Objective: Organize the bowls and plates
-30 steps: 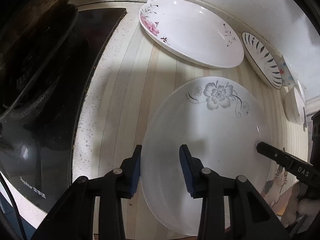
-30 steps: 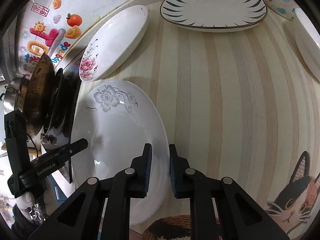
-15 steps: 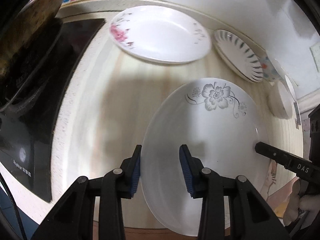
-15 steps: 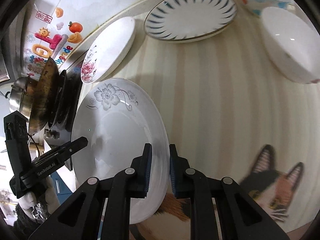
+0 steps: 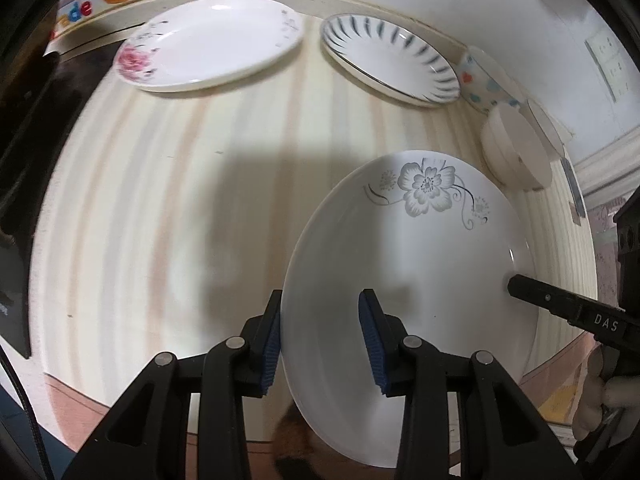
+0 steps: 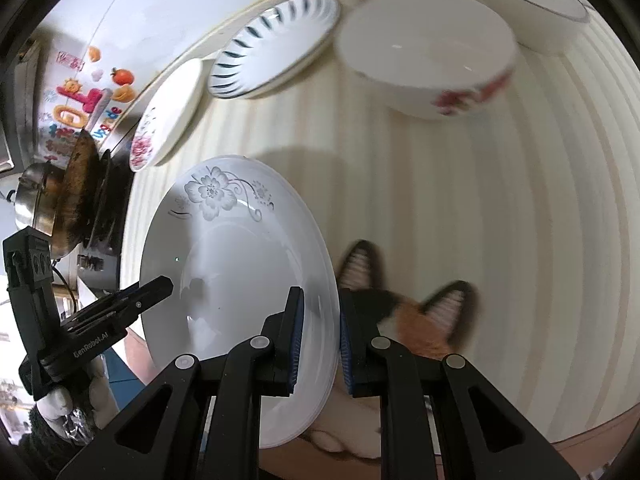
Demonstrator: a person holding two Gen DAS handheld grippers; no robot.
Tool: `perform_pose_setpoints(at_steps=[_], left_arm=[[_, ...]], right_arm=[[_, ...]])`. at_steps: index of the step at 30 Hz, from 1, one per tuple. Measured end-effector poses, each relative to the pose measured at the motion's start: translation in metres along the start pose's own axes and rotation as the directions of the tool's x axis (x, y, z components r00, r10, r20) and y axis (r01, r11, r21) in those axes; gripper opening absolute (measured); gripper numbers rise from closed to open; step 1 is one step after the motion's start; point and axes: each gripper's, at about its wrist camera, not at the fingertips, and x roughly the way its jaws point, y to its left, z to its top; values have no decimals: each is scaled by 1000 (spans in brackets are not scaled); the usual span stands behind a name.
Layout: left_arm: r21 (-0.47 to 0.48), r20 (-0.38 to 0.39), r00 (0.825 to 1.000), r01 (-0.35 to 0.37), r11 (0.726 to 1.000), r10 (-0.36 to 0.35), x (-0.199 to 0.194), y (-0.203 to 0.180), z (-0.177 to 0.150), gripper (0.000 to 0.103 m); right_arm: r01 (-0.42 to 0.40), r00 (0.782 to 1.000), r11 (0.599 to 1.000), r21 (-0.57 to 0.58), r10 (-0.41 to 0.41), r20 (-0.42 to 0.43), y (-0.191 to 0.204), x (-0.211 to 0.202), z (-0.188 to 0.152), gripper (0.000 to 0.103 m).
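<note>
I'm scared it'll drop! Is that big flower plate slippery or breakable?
Probably both. The flower plate looks glossy, so it could slide; the left gripper and right gripper each clamp its thin rim. It looks ceramic, likely stiff and breakable.

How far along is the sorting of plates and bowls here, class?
Nothing looks stacked yet. In hand: the grey-flower plate, gripped at opposite rims by the left claw and right claw. Left: the pink-flower plate, striped plate and white bowl lie apart.
</note>
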Motion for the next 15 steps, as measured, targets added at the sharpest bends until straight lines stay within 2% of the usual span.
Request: perform_pose_setpoints(at_steps=[7, 15], left_arm=[[20, -14, 999, -33, 999, 33, 15, -15, -7, 34], [42, -5, 996, -93, 995, 93, 20, -25, -5, 34]], right_arm=[[2, 1000, 1000, 10, -2, -4, -26, 2, -3, 18], [-9, 1000, 1000, 5, 9, -7, -28, 4, -4, 18]])
